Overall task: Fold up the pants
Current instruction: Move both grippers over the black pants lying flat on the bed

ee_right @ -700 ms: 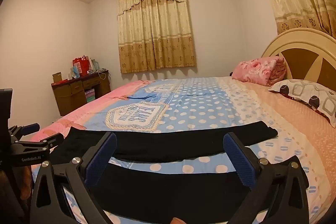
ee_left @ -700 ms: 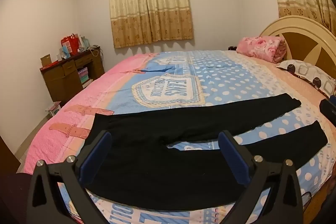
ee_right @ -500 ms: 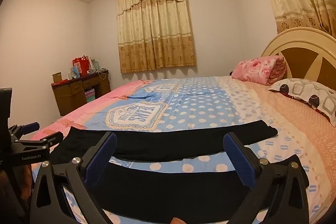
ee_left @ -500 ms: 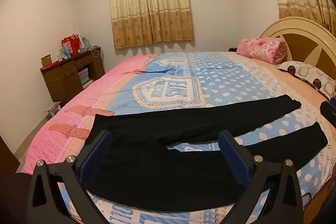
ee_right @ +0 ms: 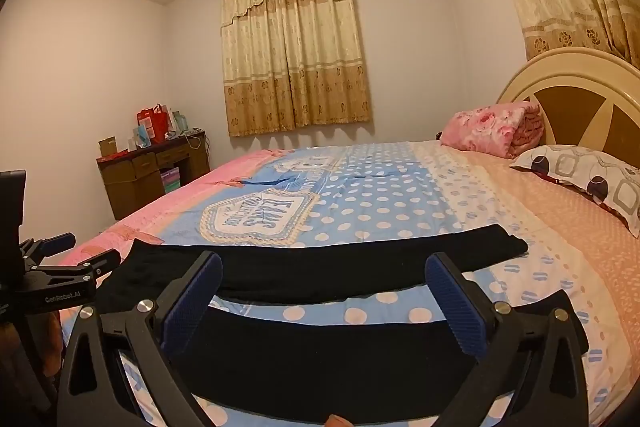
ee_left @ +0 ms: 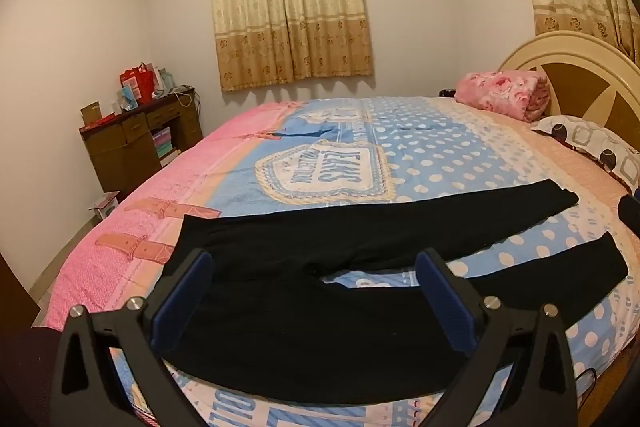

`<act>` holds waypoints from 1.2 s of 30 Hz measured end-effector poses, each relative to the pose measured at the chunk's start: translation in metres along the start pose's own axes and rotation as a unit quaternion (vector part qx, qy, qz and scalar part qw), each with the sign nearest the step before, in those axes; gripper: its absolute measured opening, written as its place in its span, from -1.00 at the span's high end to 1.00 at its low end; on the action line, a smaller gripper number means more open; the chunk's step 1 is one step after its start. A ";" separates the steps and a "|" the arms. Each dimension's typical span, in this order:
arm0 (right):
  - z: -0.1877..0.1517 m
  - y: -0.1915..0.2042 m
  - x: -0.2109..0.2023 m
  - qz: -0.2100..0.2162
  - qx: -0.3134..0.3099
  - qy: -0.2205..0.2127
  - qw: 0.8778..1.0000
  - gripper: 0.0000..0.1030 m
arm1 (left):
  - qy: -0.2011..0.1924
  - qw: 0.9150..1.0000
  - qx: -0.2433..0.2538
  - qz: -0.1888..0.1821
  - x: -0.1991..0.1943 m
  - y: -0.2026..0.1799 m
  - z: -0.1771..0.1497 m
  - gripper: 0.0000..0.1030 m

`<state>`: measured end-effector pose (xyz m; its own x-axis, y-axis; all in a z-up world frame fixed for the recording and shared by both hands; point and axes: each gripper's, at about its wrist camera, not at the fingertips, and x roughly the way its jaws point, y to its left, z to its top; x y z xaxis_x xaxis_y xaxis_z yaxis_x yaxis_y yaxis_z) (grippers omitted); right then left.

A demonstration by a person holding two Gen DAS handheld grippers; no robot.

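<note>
Pants (ee_left: 304, 291), black, lie flat along the near edge of the bed (ee_left: 420, 155), legs spread toward the headboard end; left gripper (ee_left: 314, 285) and right gripper (ee_right: 324, 287) hover above them, jaws released, grasping nothing.

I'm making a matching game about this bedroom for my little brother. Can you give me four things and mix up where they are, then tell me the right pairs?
Things:
1. black pants
2. pink floral blanket
3. red gift bag
4. patterned pillow

Places:
A. on the wooden desk by the wall
B. rolled up against the headboard
C. spread flat on the near part of the bed, legs apart
D. lying at the head of the bed, nearer than the blanket

Pairs: 1-C, 2-B, 3-A, 4-D
</note>
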<state>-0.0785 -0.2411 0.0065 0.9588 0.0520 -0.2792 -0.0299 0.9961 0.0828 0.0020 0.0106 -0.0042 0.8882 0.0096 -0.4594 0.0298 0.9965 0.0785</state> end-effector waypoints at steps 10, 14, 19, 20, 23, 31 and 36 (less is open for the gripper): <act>0.000 -0.003 0.003 0.000 0.002 0.004 1.000 -0.98 | 0.000 1.000 0.000 0.002 0.005 0.002 -0.003 -1.00; 0.000 -0.003 0.003 0.000 0.003 0.004 1.000 -0.98 | 0.001 1.000 0.001 0.004 0.003 -0.002 -0.001 -1.00; 0.000 -0.003 0.003 0.000 0.003 0.005 1.000 -0.98 | 0.001 1.000 0.001 0.004 0.003 -0.002 -0.001 -1.00; 0.000 -0.003 0.004 0.000 0.003 0.005 1.000 -0.98 | 0.001 1.000 0.001 0.003 0.003 -0.002 -0.001 -1.00; -0.001 -0.002 0.003 0.000 0.004 0.006 1.000 -0.98 | 0.002 1.000 0.001 0.004 0.004 -0.001 -0.002 -1.00; -0.003 -0.003 0.004 0.000 0.005 0.007 1.000 -0.98 | 0.002 1.000 0.001 0.003 0.003 -0.002 -0.001 -1.00; -0.008 -0.001 0.004 0.000 0.004 0.009 1.000 -0.98 | 0.002 1.000 0.001 0.003 0.003 -0.002 -0.001 -1.00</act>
<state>-0.0771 -0.2409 -0.0023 0.9536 0.0539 -0.2963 -0.0278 0.9954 0.0915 0.0044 0.0089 -0.0072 0.8864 0.0166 -0.4627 0.0251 0.9962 0.0839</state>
